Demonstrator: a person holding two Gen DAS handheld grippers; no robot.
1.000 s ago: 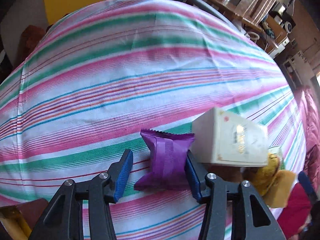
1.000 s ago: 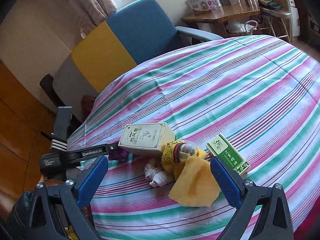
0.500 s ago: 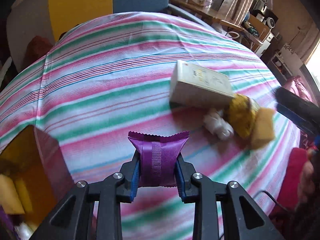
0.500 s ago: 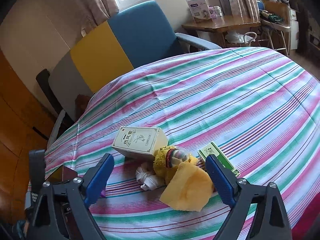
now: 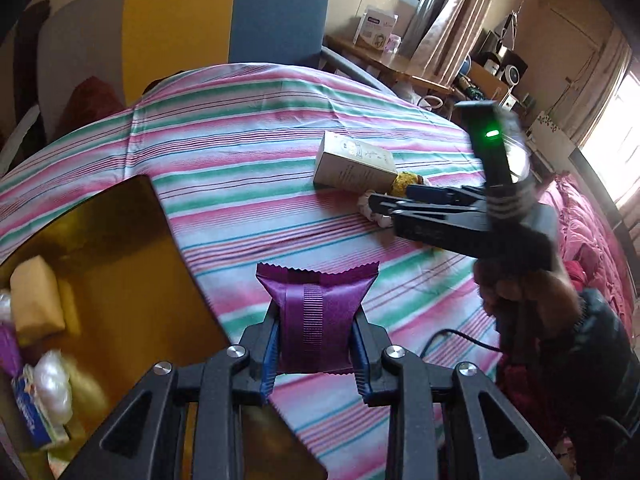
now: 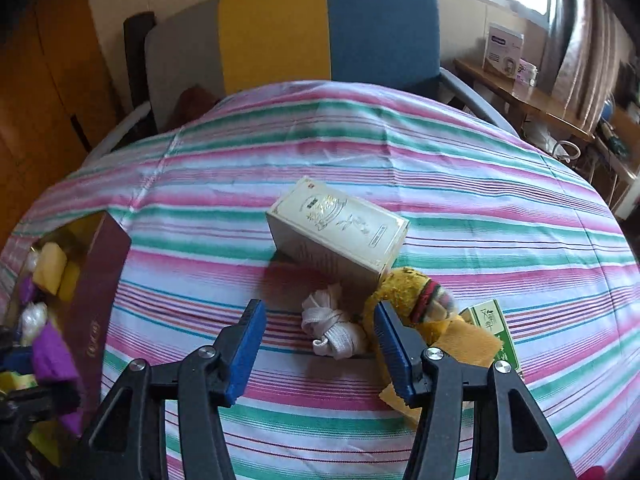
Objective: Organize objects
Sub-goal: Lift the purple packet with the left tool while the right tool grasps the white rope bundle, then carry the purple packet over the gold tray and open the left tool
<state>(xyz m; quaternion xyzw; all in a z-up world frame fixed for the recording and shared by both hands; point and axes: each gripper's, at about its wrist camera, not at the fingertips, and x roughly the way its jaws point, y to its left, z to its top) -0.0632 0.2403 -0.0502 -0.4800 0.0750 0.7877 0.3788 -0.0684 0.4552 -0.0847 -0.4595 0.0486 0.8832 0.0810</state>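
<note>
Left wrist view: left gripper (image 5: 316, 344) clamped on purple packet (image 5: 318, 312), held above striped tablecloth (image 5: 248, 184) beside open box (image 5: 120, 272). Right wrist view: right gripper (image 6: 318, 344) spread wide around white bundle (image 6: 334, 330), near cream carton (image 6: 336, 228) and yellow plush toy (image 6: 416, 300).

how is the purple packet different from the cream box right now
The purple packet is soft, crimped foil, pinched in the left gripper above the tablecloth; the cream box is rigid, printed card, lying on the cloth untouched. The box looks bigger. Both are sealed packages.
</note>
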